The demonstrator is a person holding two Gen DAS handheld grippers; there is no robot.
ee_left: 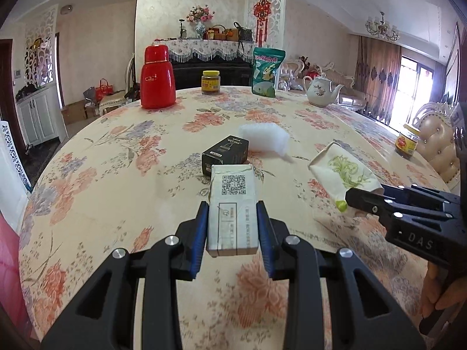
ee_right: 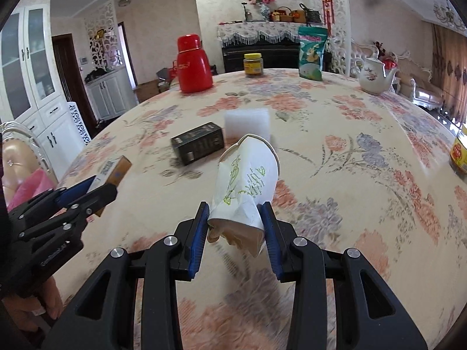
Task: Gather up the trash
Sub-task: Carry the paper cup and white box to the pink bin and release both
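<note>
Red flask (ee_left: 157, 77), yellow-lidded jar (ee_left: 210, 82), green pouch (ee_left: 266, 71), white teapot (ee_left: 320, 91); another jar (ee_left: 406, 145), perhaps sauce.

pale qr-coded carton (ee_left: 232, 201) and crushed paper cup (ee_right: 245, 186), both lifted; black box (ee_left: 224, 153) beside white foam (ee_left: 264, 138) on cloth.

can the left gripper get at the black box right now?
Probably not as is. The left gripper is shut on the QR-code carton, so its jaws are occupied. The black box lies just beyond the carton with bare tablecloth around it; once the carton is dropped, the path looks free.
</note>
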